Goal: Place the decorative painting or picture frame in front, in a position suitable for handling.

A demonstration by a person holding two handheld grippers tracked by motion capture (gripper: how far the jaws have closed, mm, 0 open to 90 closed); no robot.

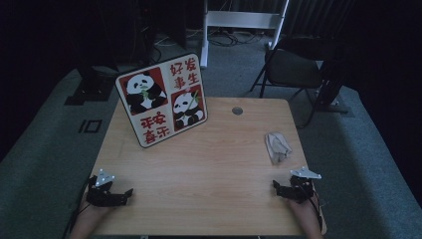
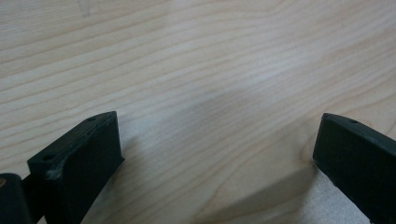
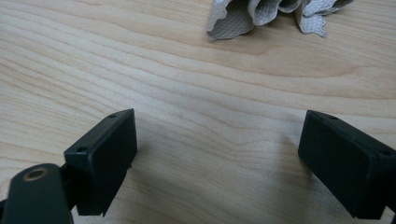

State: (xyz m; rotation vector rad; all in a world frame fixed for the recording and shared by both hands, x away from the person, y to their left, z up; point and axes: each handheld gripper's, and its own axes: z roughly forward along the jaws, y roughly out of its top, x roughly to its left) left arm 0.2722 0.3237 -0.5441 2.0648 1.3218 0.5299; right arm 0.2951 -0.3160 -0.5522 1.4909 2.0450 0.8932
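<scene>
A crumpled beige cloth (image 1: pixel 277 146) lies on the wooden table (image 1: pixel 209 164) at the right side. My right gripper (image 1: pixel 278 188) rests near the front right corner, just in front of the cloth, jaws wide apart and empty. In the right gripper view the cloth (image 3: pixel 275 14) sits ahead of the right gripper (image 3: pixel 219 135) at the top edge. My left gripper (image 1: pixel 127 195) rests near the front left corner, open. In the left gripper view the left gripper (image 2: pixel 219 135) has bare wood between its jaws.
A panda picture board (image 1: pixel 163 98) with red characters stands tilted at the table's back left. A round cable hole (image 1: pixel 237 110) is at the back edge. A dark folding chair (image 1: pixel 293 67) stands beyond the table on grey carpet.
</scene>
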